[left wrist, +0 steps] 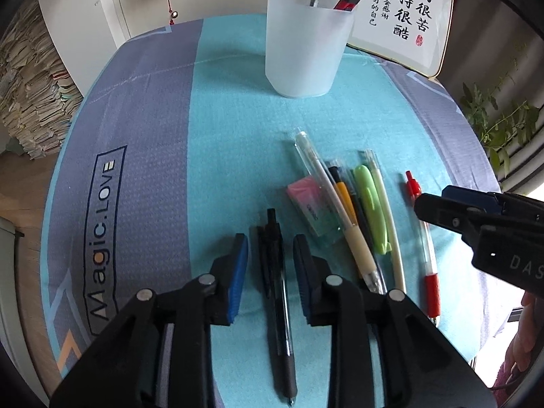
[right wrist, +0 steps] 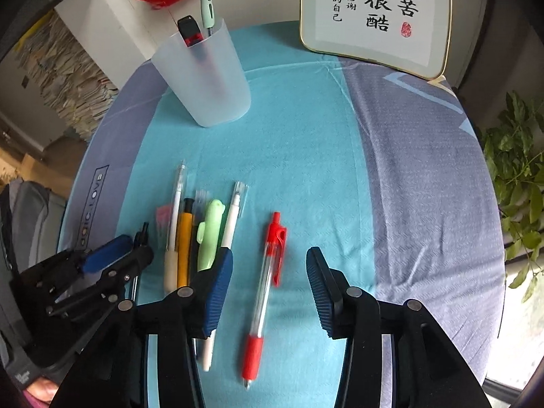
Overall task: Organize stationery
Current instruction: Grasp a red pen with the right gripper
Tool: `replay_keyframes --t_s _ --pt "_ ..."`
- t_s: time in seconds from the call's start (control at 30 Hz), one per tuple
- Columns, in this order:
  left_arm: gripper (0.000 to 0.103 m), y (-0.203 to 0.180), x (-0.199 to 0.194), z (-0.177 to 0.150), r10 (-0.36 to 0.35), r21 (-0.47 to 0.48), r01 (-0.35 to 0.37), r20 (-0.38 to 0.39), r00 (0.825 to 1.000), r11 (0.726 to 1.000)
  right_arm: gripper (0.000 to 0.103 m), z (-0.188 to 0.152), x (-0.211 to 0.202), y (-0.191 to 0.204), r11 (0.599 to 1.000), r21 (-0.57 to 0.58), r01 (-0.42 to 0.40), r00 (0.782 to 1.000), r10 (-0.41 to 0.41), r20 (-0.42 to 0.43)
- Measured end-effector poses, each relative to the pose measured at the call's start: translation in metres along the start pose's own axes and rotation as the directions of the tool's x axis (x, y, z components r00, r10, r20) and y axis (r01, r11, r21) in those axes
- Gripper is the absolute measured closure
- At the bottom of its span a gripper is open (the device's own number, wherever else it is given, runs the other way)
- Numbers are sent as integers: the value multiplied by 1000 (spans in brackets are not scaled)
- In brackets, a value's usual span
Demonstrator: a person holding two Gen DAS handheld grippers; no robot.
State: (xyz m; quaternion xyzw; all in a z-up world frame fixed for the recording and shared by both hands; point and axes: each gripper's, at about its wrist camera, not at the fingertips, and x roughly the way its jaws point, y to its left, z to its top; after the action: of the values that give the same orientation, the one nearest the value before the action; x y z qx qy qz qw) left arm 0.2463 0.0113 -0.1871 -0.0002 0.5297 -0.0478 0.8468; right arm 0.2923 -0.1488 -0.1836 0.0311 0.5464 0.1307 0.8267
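A black pen (left wrist: 277, 292) lies on the teal cloth between the fingers of my left gripper (left wrist: 270, 238). The jaws stand a little apart and the pads do not touch it. My right gripper (right wrist: 268, 251) is open wider, astride a red pen (right wrist: 265, 285) that rests on the cloth with a gap on each side. Between the two pens lie a pink eraser (left wrist: 306, 200), a white pen (left wrist: 326, 176), an orange pen (right wrist: 185, 244), a green pen (right wrist: 209, 234) and a cream pen (left wrist: 391, 224). A frosted cup (left wrist: 306, 44) at the back holds a mint pen (right wrist: 206, 6) and a black-and-red item (right wrist: 190, 30).
A framed calligraphy plaque (left wrist: 401, 10) leans behind the cup. A leafy plant (right wrist: 516, 176) stands off the table's right edge. Stacked papers (left wrist: 30, 102) and a white cabinet (left wrist: 85, 17) are to the left. The grey-blue cloth band (right wrist: 425, 170) on the right has nothing on it.
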Motion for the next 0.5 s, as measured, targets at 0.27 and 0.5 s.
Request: replay_keyframes --t_s 0.27,0.5 --pt "77 -1 6 8 21 11 -22 7 1000 1000 57 5 17 8 1000 -5 6 999 -6 -34" --pt "75 -4 7 7 34 28 -35 24 999 999 78 9 22 11 998 -24 54 998 -54 -14"
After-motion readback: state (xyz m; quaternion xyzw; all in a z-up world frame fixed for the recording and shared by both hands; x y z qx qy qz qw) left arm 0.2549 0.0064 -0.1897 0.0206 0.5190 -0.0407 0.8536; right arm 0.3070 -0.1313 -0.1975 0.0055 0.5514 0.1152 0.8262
